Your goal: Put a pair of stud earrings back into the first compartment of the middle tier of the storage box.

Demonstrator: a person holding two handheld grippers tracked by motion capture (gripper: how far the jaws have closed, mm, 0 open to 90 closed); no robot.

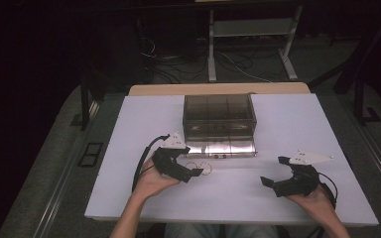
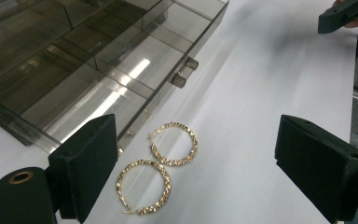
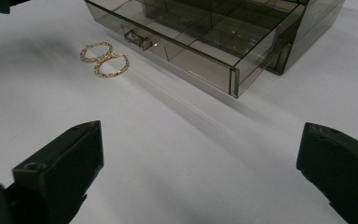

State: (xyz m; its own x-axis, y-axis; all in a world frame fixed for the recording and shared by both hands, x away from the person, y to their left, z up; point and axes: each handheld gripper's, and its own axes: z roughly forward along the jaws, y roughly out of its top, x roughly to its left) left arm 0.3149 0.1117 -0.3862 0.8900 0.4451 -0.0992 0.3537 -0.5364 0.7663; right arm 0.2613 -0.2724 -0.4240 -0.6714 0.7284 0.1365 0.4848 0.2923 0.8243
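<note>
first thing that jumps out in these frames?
Two gold hoop earrings lie side by side, touching, on the white table, just in front of the pulled-out drawer of a smoked clear organizer box. The left gripper hovers over them with jaws wide open, nothing between them; the right gripper sits open, off to the side.

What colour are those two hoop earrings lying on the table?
Gold, with a textured, sparkly surface. The earrings show best in the left gripper view.

Two gold textured hoop earrings (image 2: 159, 166) are lying flat — rims touching, side by side — on the white tabletop (image 2: 270, 84), toward its near-left part.
</note>
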